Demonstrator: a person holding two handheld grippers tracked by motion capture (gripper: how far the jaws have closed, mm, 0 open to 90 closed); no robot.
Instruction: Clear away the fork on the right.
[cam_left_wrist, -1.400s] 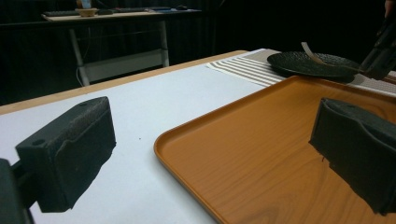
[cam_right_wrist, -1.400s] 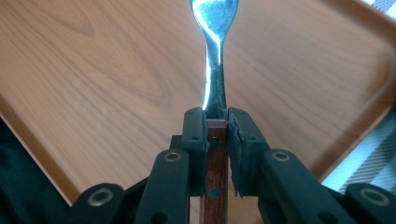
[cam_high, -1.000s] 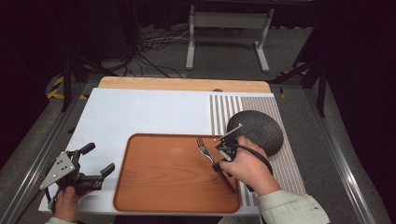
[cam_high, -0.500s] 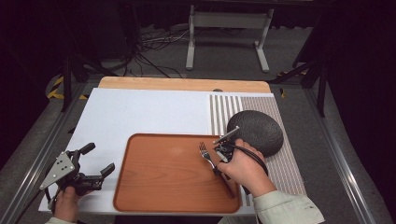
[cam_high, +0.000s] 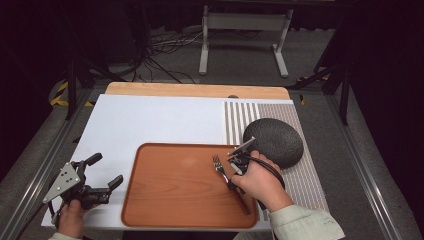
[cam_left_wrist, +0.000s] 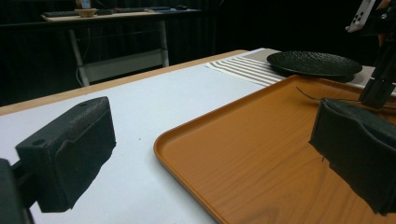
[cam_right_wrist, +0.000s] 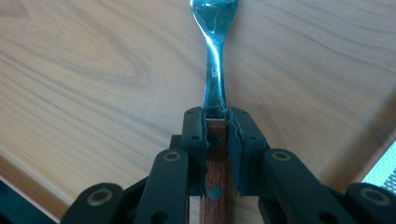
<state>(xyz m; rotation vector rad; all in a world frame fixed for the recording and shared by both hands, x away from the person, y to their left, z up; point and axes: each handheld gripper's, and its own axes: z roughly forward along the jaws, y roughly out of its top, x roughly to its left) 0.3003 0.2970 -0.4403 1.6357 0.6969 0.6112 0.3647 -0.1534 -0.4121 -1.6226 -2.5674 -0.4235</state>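
Hands first: my left hand (cam_high: 71, 220) sits at the near left corner of the desk (cam_high: 150, 120), holding the left tool (cam_high: 102, 175) just off the tray's left edge. Its jaws stand wide apart with nothing between them; in the left gripper view they frame bare white desk top and the tray's near corner.

My right hand (cam_high: 260, 181) is over the tray's right side. Right tool (cam_high: 235, 167) is clamped on the fork (cam_high: 220, 167). In the right gripper view both pads (cam_right_wrist: 194, 135) press the sides of the wooden handle (cam_right_wrist: 215, 186), right where it meets the metal neck (cam_right_wrist: 215, 74). Neck and head run straight ahead of the jaws. In the high view the tines point away from me and slightly left, and the handle end runs back under my hand towards the tray's near right corner. Whether the fork lies on the tray or is just above it, I cannot tell.

Tray (cam_high: 175, 200): orange-brown, wood-grain, rounded corners, on the near half of the desk, with the fork at its right side.

Beyond it on the right: striped placemat (cam_high: 240, 117) with a dark round plate (cam_high: 275, 140) on it. The plate sits just past my right hand, near the tray's far right corner. In the left gripper view the plate (cam_left_wrist: 313, 63) shows behind the tray rim (cam_left_wrist: 224, 114).

Far edge of the desk is a bare wooden strip (cam_high: 195, 90). Past that, floor with cables (cam_high: 160, 55) and a white metal stand (cam_high: 242, 35).
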